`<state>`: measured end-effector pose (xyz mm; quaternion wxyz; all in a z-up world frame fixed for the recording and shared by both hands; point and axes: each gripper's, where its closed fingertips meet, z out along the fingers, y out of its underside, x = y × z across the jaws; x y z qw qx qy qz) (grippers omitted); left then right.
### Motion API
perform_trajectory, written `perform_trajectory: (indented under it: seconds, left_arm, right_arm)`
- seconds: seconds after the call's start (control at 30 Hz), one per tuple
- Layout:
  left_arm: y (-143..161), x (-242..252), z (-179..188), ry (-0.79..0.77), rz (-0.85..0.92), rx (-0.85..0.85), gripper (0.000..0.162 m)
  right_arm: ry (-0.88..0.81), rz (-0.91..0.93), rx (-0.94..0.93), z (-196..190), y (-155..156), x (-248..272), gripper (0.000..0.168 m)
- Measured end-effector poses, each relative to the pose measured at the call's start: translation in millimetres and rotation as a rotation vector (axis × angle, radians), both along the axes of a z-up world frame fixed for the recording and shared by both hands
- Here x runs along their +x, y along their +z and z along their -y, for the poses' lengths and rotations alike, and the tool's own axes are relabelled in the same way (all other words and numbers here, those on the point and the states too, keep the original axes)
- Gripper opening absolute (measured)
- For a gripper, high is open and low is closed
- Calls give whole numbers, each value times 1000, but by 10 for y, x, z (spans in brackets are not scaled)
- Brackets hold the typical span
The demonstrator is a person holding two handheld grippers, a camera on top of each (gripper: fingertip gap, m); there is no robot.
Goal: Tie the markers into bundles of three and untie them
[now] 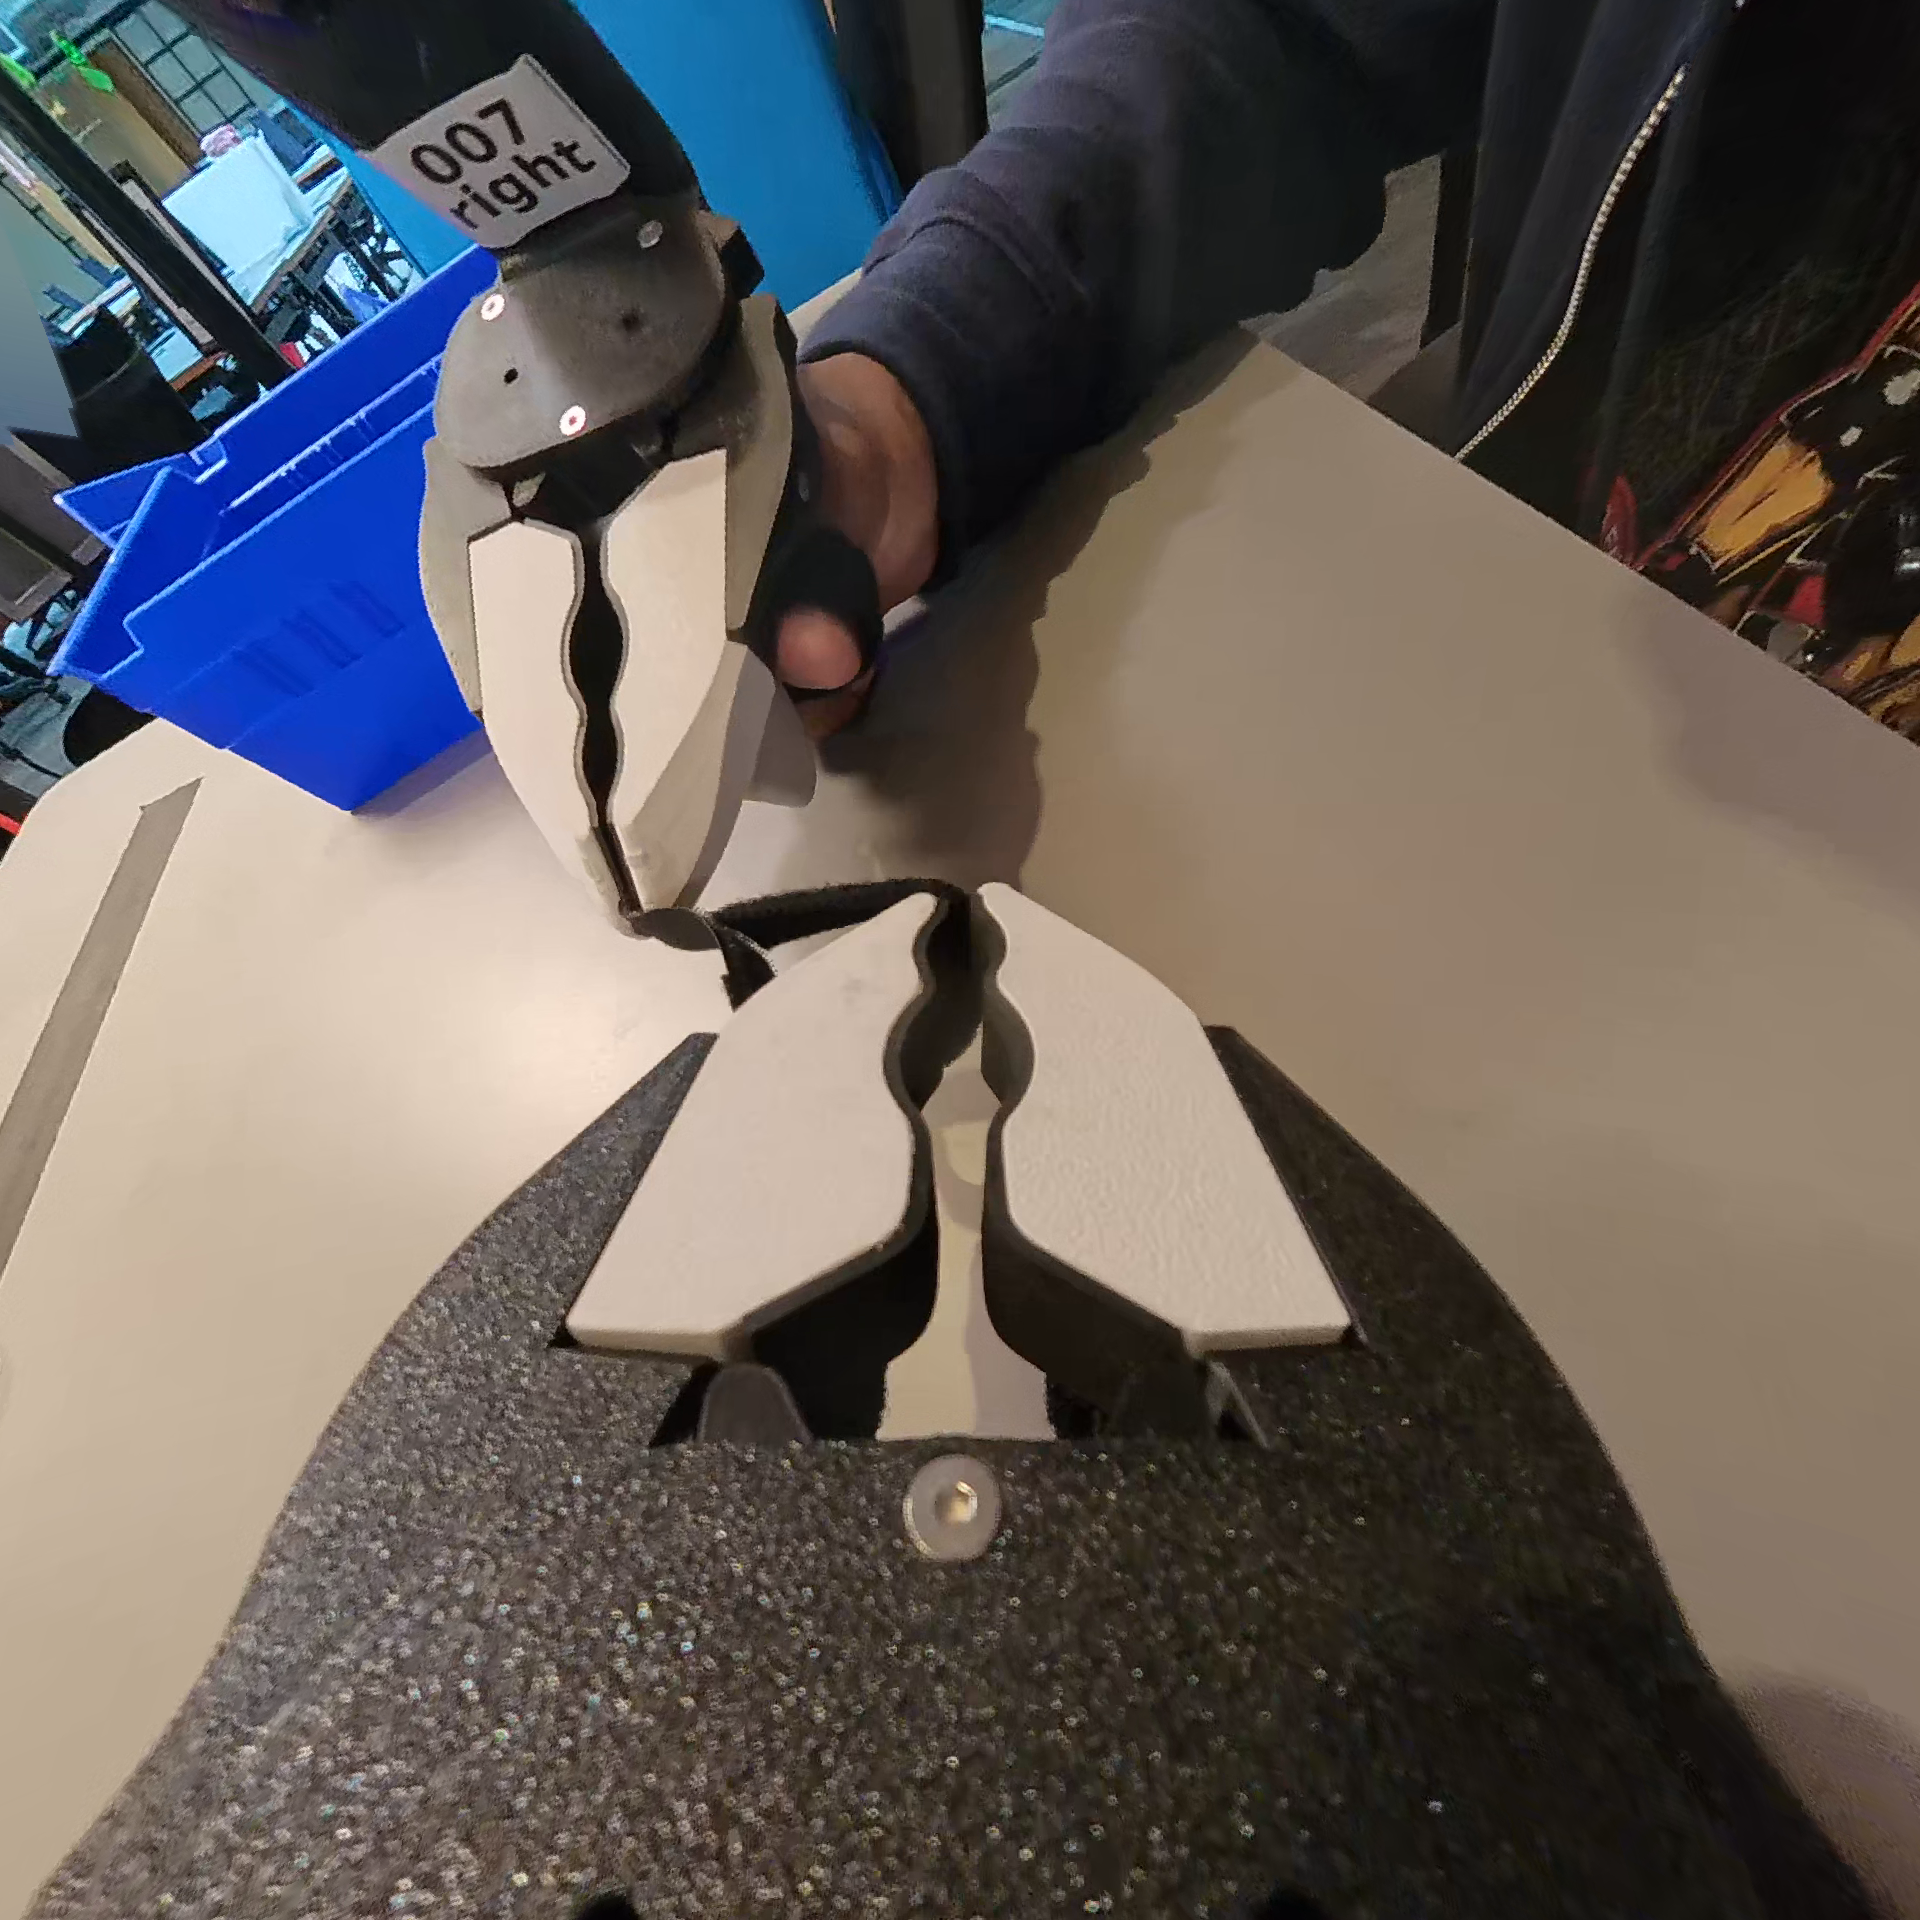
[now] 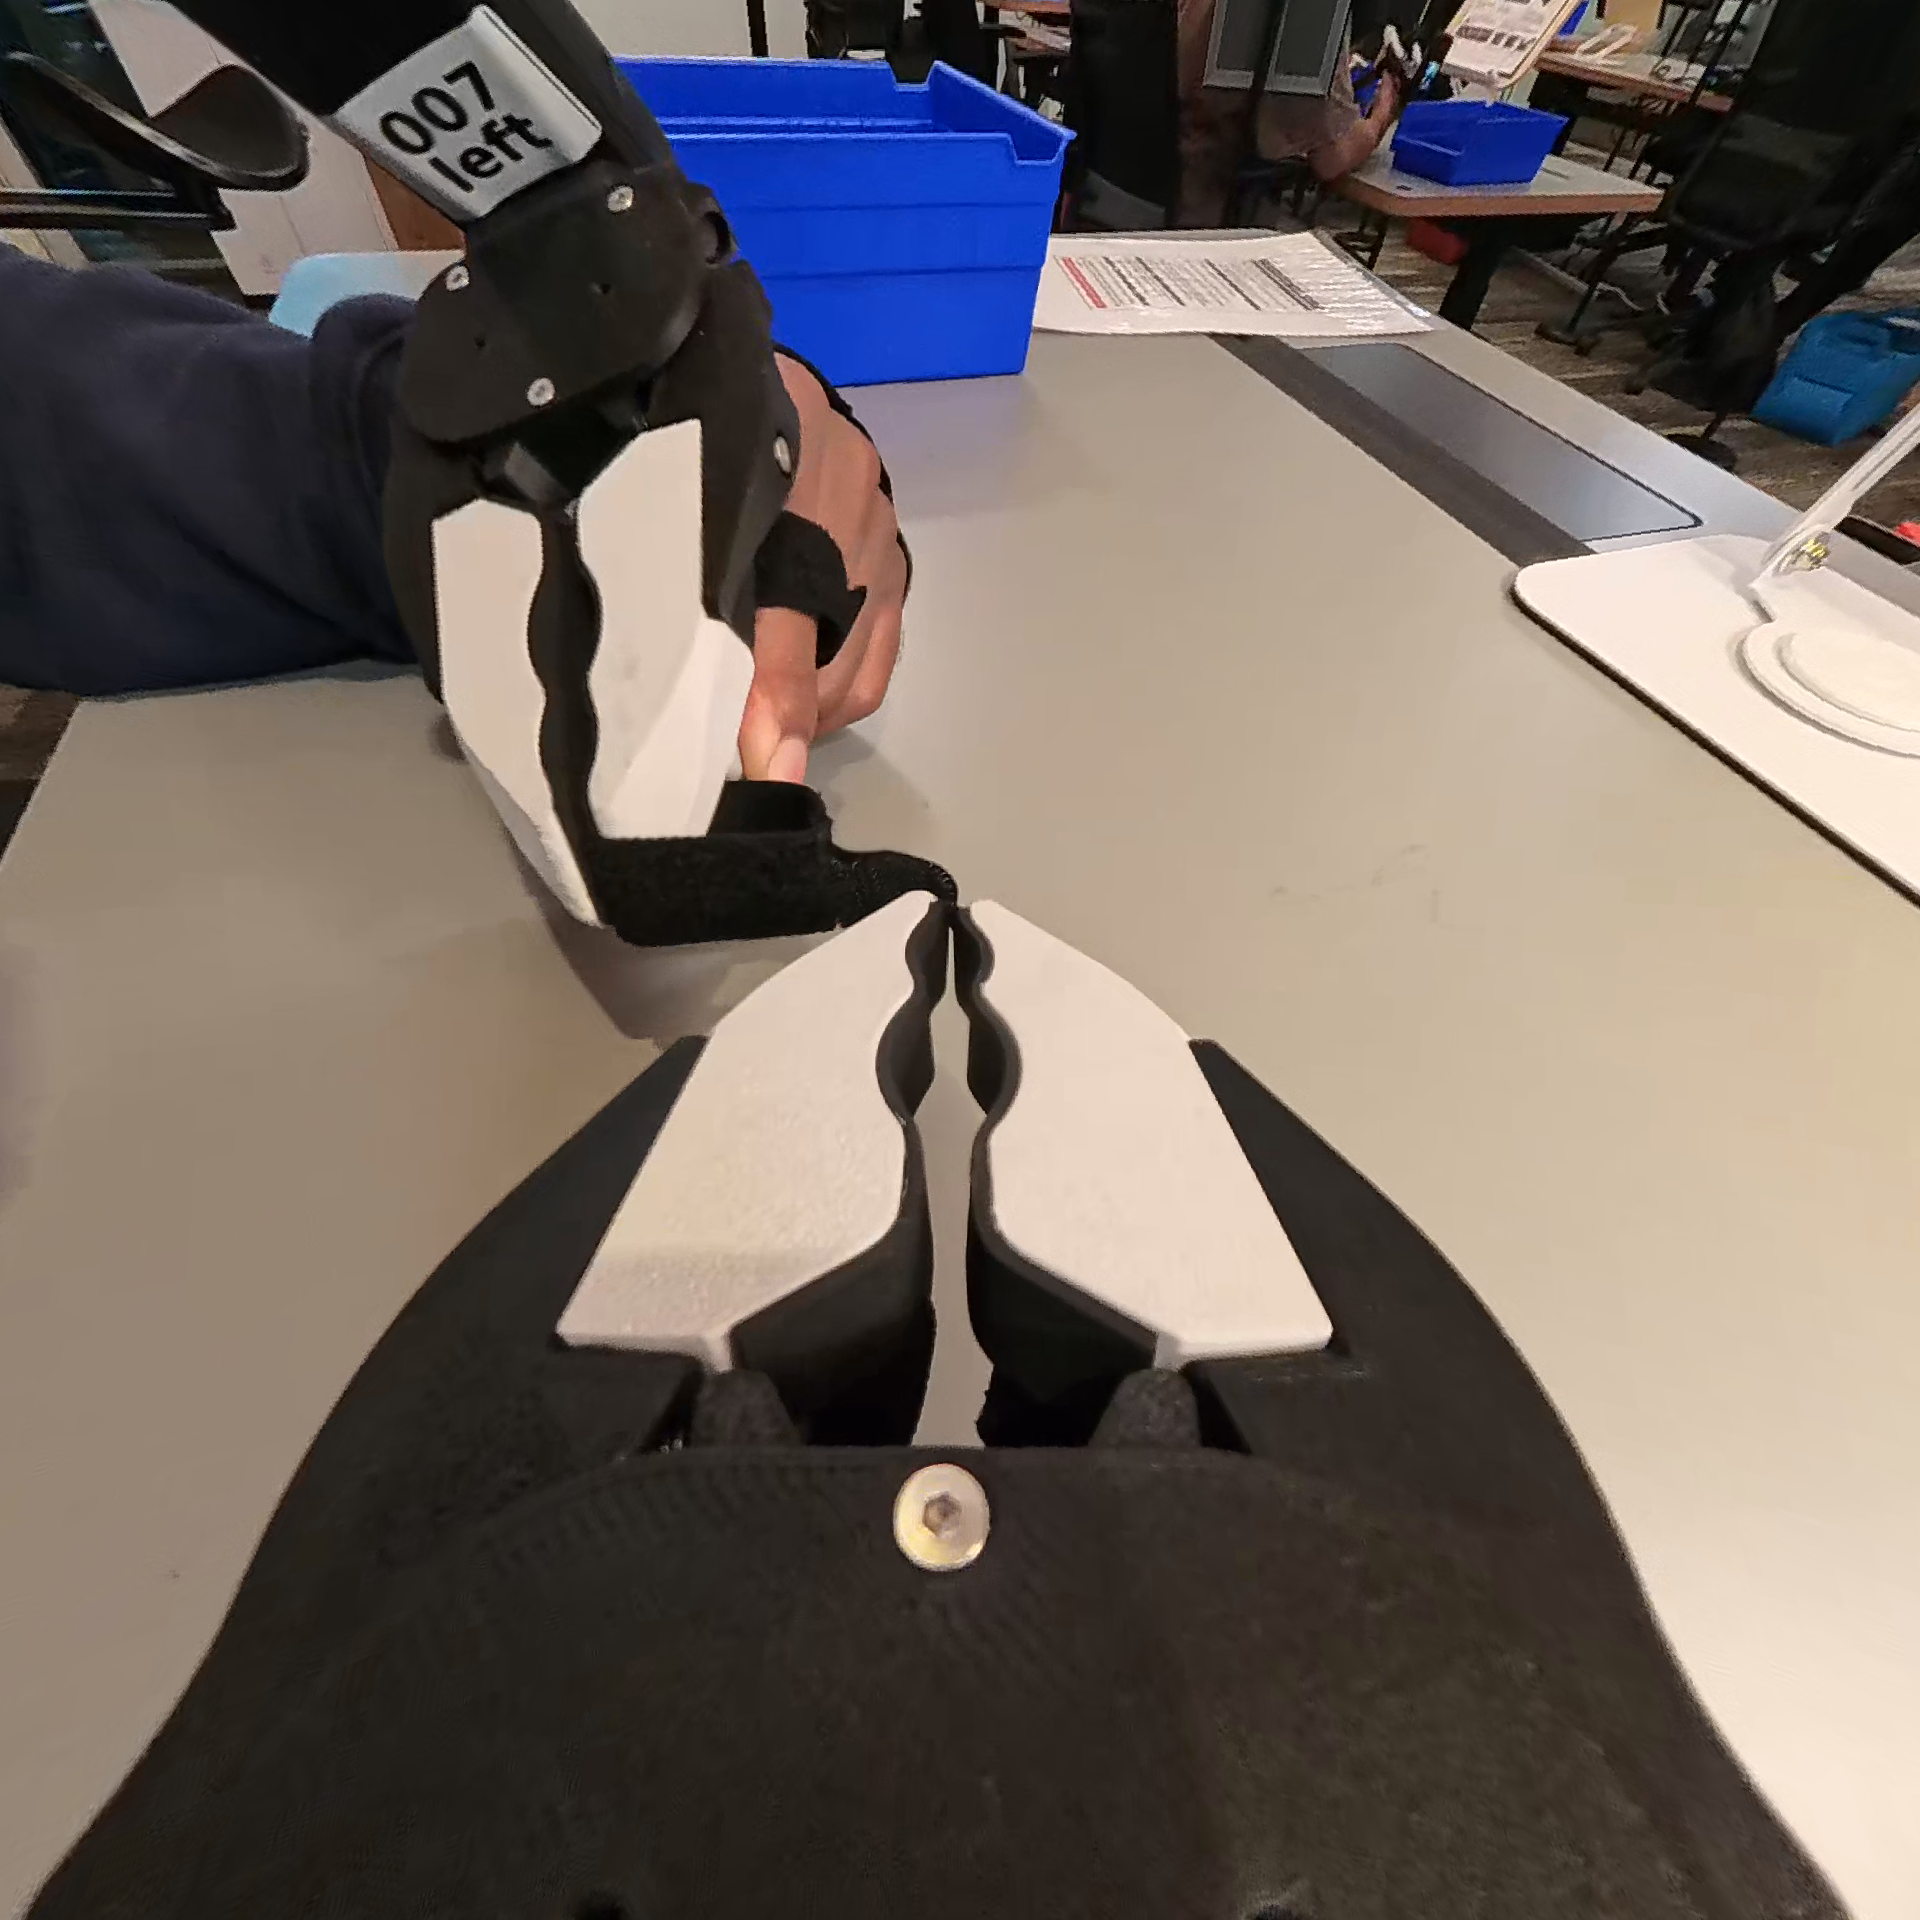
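A black hook-and-loop strap (image 1: pixel 821 906) is stretched low over the grey table (image 1: pixel 1403 852) between my two grippers. My left gripper (image 1: pixel 961 906) is shut on one end of it. My right gripper (image 1: pixel 631 902) comes down from the upper left and is shut on the other end. In the right wrist view my right gripper (image 2: pixel 951 914) pinches the strap's thin tip. The strap (image 2: pixel 717 883) runs left to my left gripper (image 2: pixel 613 847), where it folds into a small loop. No markers are in view.
A blue plastic bin (image 1: pixel 260 644) stands at the far end of the table; it also shows in the right wrist view (image 2: pixel 862 208). A printed sheet (image 2: pixel 1216 281) lies beside it. A white flat stand base (image 2: pixel 1683 644) sits at the right edge. The person's torso is close on the right (image 1: pixel 1714 312).
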<state>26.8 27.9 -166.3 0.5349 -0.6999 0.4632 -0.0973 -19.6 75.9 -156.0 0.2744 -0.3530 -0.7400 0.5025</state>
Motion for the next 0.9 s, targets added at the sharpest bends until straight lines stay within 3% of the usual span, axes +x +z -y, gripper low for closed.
perform_trajectory:
  seconds: [0.07, 0.2, 0.5, 0.63, 0.8, 0.9]
  left_arm:
    - [28, 111, 63, -65, 14, 8, 2]
    - [-54, 109, -30, -16, -113, 45, 2]
    - [26, -105, -103, 121, -36, 58, 26]
    - [91, -187, -120, 151, 41, 54, 29]
    - [194, -487, -272, 320, 101, 95, 27]
    - [126, -726, -374, 458, 84, 90, 26]
  right_arm:
    - [-78, 0, 7, -125, -5, -63, 1]
    - [-93, 22, -36, -213, 4, -71, 1]
    - [-190, -2, -29, -482, 51, -101, 1]
    - [-212, 9, 29, -517, 28, -97, 1]
    - [-246, -35, 138, -516, 145, -49, 1]
    - [-281, -72, 163, -520, 386, 80, 1]
